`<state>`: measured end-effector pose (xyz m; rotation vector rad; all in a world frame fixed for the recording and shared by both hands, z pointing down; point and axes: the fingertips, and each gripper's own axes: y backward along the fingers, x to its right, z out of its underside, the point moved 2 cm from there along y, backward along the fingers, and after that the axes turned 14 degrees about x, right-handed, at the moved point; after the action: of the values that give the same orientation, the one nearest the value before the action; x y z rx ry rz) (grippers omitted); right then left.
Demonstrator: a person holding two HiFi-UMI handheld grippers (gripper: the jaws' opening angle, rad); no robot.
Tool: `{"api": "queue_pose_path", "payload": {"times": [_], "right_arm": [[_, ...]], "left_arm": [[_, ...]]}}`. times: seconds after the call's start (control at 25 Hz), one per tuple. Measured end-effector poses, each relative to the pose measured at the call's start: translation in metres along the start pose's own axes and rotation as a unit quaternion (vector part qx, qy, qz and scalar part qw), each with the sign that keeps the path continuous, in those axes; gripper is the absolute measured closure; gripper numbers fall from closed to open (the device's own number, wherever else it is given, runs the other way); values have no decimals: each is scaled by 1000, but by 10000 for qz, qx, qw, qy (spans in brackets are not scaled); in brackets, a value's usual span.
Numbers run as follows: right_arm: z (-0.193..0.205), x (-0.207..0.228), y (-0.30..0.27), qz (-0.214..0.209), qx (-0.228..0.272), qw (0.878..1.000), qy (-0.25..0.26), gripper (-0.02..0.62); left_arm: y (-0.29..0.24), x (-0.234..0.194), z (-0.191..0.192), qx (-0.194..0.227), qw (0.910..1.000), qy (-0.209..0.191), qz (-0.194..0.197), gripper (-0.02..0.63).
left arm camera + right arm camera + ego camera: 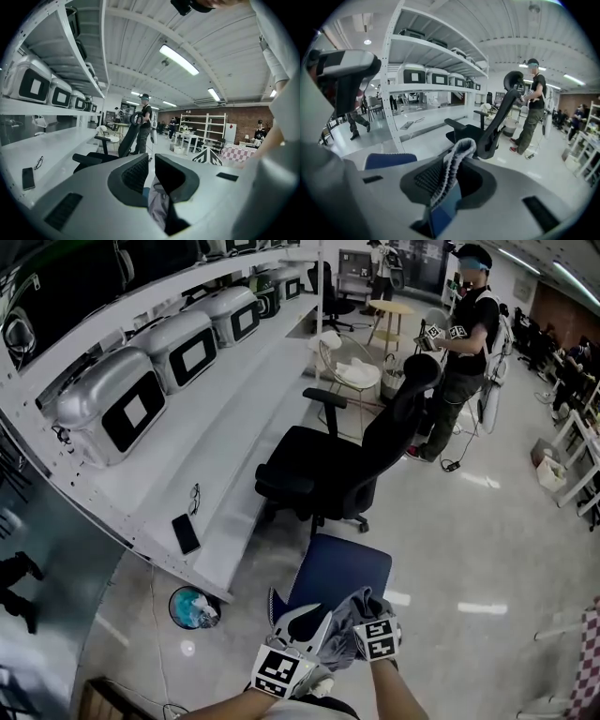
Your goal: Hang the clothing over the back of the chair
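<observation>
Two chairs stand on the floor beside a long white shelf rack (220,423). The black office chair (323,470) sits by the rack's front edge, and the blue chair (349,566) is nearer, just ahead of both grippers. Grey cases (122,407) line the rack's back edge. A person (466,352) stands far behind the black chair. A round bin (192,607) sits on the floor under the rack's near corner.

The grey clothing (351,613) is bunched over the blue chair's near edge, between the two grippers; contact with the chair is unclear. The left gripper (151,176) has its jaws narrow, clamped on a fold of the cloth. The right gripper (449,180) has its jaws partly apart, with the ribbed cuff (457,157) lying loose between them against one pad. A phone (186,533) and glasses (194,498) lie near the rack's front edge.
</observation>
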<state>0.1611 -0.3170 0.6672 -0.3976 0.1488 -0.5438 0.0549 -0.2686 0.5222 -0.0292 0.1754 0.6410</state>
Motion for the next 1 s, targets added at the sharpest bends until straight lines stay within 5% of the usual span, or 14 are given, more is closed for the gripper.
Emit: {"api": "queue_pose_path", "payload": {"times": [0.08, 0.4, 0.68, 1.0], "right_arm": [[-1, 5, -2, 59, 58, 9999, 80, 551], [-102, 32, -17, 80, 1327, 9898, 512, 557], [-27, 17, -19, -578, -149, 9978, 277, 466], [60, 32, 9, -798, -1684, 9825, 75, 445]], "left_arm": [[0, -1, 0, -7, 10000, 16, -1, 561], [1, -12, -4, 45, 9999, 32, -102, 561], [-1, -17, -10, 97, 9999, 47, -128, 561], [-14, -4, 2, -9, 9997, 195, 129, 561]]}}
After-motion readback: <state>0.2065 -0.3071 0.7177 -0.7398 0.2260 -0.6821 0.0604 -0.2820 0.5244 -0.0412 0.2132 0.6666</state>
